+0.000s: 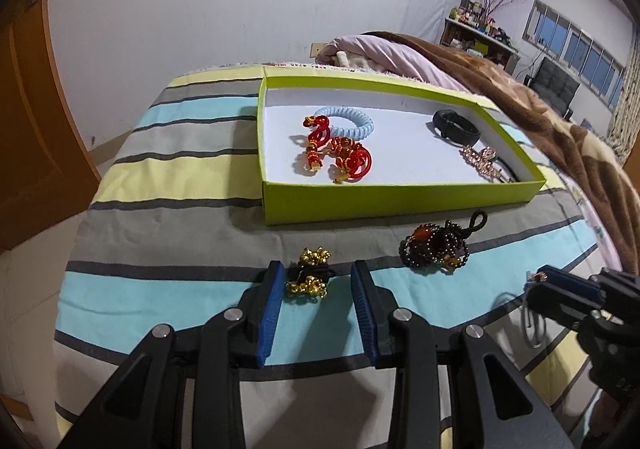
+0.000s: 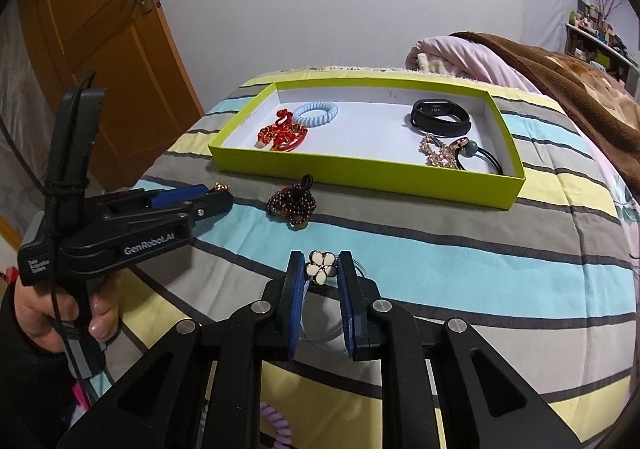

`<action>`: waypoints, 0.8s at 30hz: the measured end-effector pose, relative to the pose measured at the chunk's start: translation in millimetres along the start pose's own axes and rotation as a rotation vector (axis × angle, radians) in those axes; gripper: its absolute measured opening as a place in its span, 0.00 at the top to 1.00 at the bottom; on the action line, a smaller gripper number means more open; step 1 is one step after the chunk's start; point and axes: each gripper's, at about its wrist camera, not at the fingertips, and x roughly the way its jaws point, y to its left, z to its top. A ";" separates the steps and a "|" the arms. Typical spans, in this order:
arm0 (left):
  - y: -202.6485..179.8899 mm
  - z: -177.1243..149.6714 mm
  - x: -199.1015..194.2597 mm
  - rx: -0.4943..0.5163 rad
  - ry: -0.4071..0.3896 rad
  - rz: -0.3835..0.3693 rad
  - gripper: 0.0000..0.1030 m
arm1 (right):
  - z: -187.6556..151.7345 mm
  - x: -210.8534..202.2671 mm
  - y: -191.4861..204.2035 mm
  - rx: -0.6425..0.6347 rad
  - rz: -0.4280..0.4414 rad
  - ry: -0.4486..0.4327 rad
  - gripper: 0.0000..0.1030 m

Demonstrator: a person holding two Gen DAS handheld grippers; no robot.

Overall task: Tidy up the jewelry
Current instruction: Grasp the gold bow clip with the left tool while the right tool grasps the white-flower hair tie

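A lime-green box [image 1: 400, 201] [image 2: 360, 177] lies on the striped bedspread. It holds a red beaded ornament [image 1: 340, 153] [image 2: 282, 133], a blue coil hair tie [image 1: 348, 121] [image 2: 316, 111], a black band [image 1: 456, 125] [image 2: 440, 115] and a gold hair clip [image 1: 482, 163] [image 2: 438, 153]. A dark bead bracelet [image 1: 436, 247] [image 2: 292, 205] lies in front of the box. My left gripper [image 1: 316, 277] is open around a gold-bell hair tie [image 1: 310, 275]. My right gripper [image 2: 320, 269] is shut on a white flower hair tie [image 2: 320, 267].
A pink quilt and brown blanket [image 1: 500, 65] [image 2: 540, 61] are heaped behind the box on the right. A wooden door [image 2: 92, 29] stands at the left. A purple coil hair tie [image 2: 276, 425] lies under my right gripper. The left gripper [image 2: 216, 195] shows in the right wrist view.
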 end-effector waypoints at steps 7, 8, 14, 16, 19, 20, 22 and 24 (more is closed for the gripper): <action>-11.3 -6.6 -5.3 0.047 0.002 0.033 0.85 | -2.2 -13.3 -5.6 0.011 0.010 -0.021 0.84; -12.7 -8.2 -7.7 0.046 -0.001 0.023 0.85 | -3.3 -16.1 -7.0 0.015 0.010 -0.024 0.84; -24.6 -18.3 -25.9 0.052 -0.031 -0.006 0.85 | -8.0 -29.1 -12.8 0.025 0.015 -0.039 0.84; -28.7 -20.6 -33.9 0.052 -0.042 -0.009 0.85 | -8.6 -33.1 -13.8 0.027 0.015 -0.045 0.84; -33.9 -21.0 -47.2 0.047 -0.064 -0.018 0.85 | -9.1 -39.6 -14.2 0.025 0.014 -0.056 0.84; -35.7 -20.8 -51.7 0.047 -0.072 -0.019 0.85 | -9.0 -41.6 -14.5 0.024 0.014 -0.060 0.84; -38.5 -20.7 -61.1 0.047 -0.088 -0.024 0.85 | -8.8 -47.1 -14.7 0.022 0.013 -0.070 0.84; -41.0 -19.6 -69.1 0.049 -0.102 -0.026 0.85 | -8.4 -51.6 -15.2 0.022 0.012 -0.080 0.84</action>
